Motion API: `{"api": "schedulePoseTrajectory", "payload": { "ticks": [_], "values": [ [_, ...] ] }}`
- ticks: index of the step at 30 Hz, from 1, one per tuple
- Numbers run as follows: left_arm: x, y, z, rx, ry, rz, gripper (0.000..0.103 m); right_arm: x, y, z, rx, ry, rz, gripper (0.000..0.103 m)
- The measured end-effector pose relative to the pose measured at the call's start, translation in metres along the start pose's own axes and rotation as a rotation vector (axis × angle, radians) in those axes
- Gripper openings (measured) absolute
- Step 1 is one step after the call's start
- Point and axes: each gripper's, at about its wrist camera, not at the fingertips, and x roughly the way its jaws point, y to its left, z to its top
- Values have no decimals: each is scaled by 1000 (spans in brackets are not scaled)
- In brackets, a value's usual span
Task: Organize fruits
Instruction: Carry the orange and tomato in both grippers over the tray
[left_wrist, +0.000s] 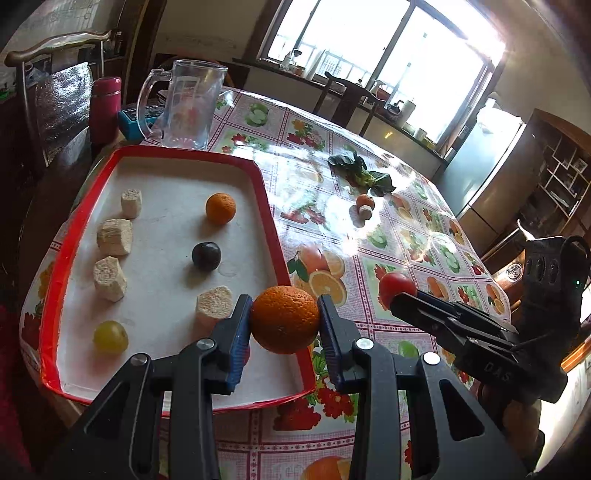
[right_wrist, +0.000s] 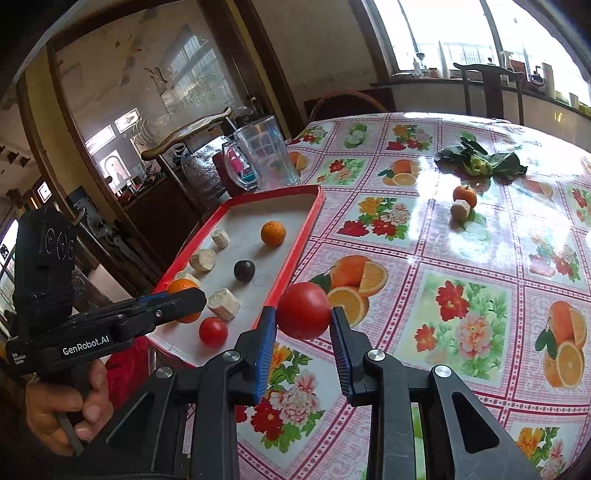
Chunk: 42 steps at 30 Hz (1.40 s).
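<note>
We hold an orange (left_wrist: 285, 319) pinched at its widest girth between the blue pads of our left tongs (left_wrist: 284, 325), lifted over the near right edge of the red tray (left_wrist: 271, 206). Its rind looks firm and dimpled, so the pads should bite well; we judge it the heavier of the two fruits, round and apt to roll once set down. Our right tongs (right_wrist: 303, 317) clamp a tomato (right_wrist: 303, 310) above the counter (right_wrist: 461, 295), just right of the tray; its smooth, thin skin looks slippery and easily bruised, so a light pinch across the middle suits it best. In the tray lie a small orange (left_wrist: 220, 208), a dark plum (left_wrist: 206, 256), a pale green fruit (left_wrist: 110, 336), a second tomato (right_wrist: 213, 331) and several pale blocks (left_wrist: 114, 237). Out on the counter, a tangerine (right_wrist: 464, 195) sits near some greens (right_wrist: 480, 160).
</note>
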Motion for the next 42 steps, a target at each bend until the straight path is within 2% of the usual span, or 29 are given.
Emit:
{"api": "schedulePoseTrajectory", "payload": {
  "ticks": [19,29,42],
  "values": [
    [-44,68,-23,-86,-35,108,33,34,69,-14,-125,85,91,30],
    [-38,87,-32,-104,-17,153,33,55,81,-22,-150,138,92,30],
    [-21,96,-33,-110,22,160,33,70,78,-23,-151,164,83,31]
  ]
}}
